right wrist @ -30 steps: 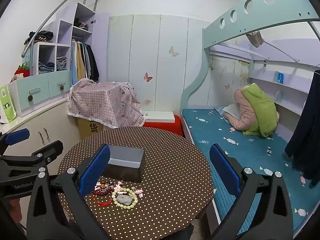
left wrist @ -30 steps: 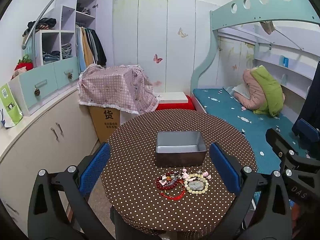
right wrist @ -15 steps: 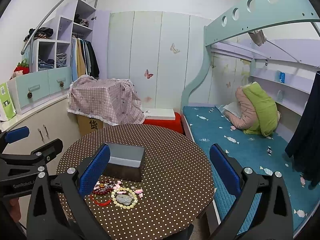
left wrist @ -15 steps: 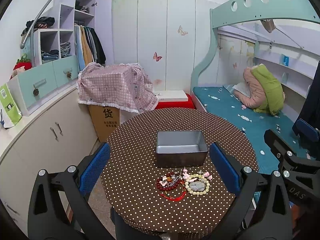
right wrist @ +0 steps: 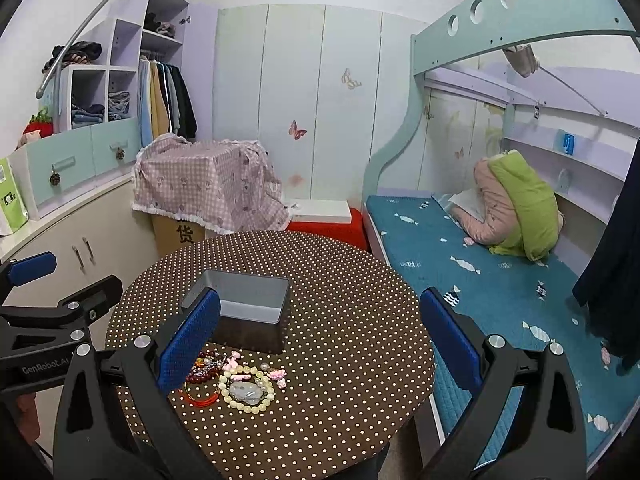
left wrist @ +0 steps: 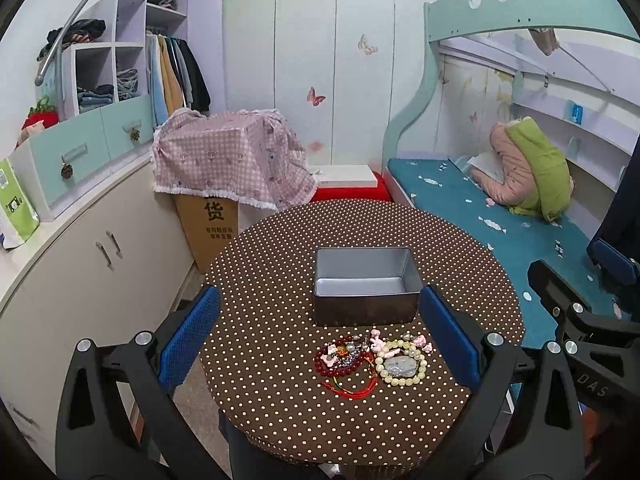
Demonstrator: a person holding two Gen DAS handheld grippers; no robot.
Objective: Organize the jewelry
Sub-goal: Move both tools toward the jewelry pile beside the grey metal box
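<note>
A pile of jewelry lies on the round brown dotted table [left wrist: 280, 264]: a pale bead bracelet with a stone pendant [left wrist: 401, 366], a dark red bead bracelet [left wrist: 334, 364], a red cord [left wrist: 354, 386] and small pink charms [left wrist: 376, 336]. Behind it stands an open, empty grey metal tin [left wrist: 364, 284]. My left gripper [left wrist: 318, 334] is open, above the table's near edge, the pile between its fingers. My right gripper [right wrist: 320, 338] is open, to the right of the pile [right wrist: 236, 380] and tin [right wrist: 248, 308]. Each gripper shows at the other view's side.
A cardboard box under a pink checked cloth [left wrist: 224, 160] stands behind the table. White cabinets [left wrist: 80, 256] run along the left. A bunk bed with a teal mattress [left wrist: 480, 208] and bundled jackets [left wrist: 528, 168] is on the right. A red stool [left wrist: 352, 192] is behind the table.
Both grippers have edged slightly forward and down toward the table; the jewelry and tin appear a little larger. Nothing on the table has moved.
</note>
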